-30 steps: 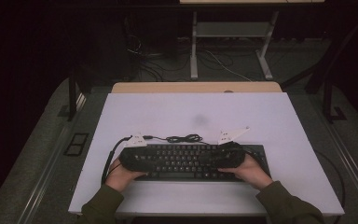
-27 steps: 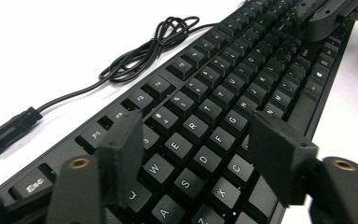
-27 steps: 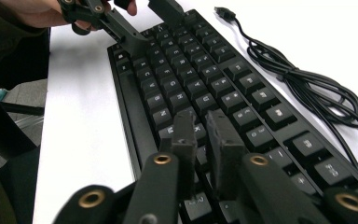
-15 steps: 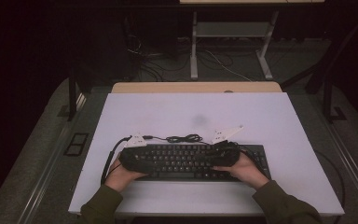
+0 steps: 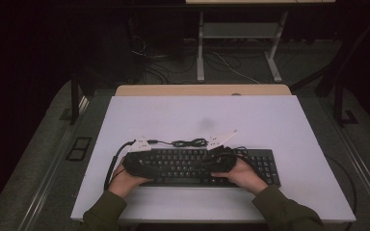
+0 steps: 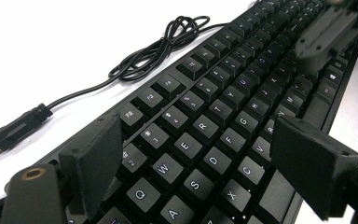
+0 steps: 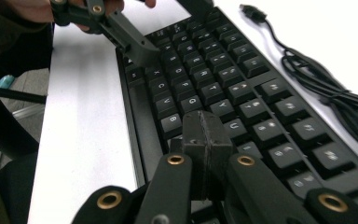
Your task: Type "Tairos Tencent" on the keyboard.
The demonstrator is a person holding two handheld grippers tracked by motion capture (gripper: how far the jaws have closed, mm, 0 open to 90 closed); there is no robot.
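Keyboard [image 5: 192, 166] lies under both grippers: left gripper [image 6: 200, 163] spread wide and empty, right gripper [image 7: 206, 133] pinched shut on nothing.

From my high view the room is dim, only the white table [image 5: 270, 125] lit. My gripper views are brighter: the tabletop blows out to glare, near jaws soft, far keyboard [image 6: 205, 126] keys blurred.

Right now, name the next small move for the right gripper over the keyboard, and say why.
Probably press straight down. The right gripper has its jaws shut into one blunt tip poised over the middle letter keys of the keyboard, which suits tapping a key. The left gripper hovers open over the left letters.
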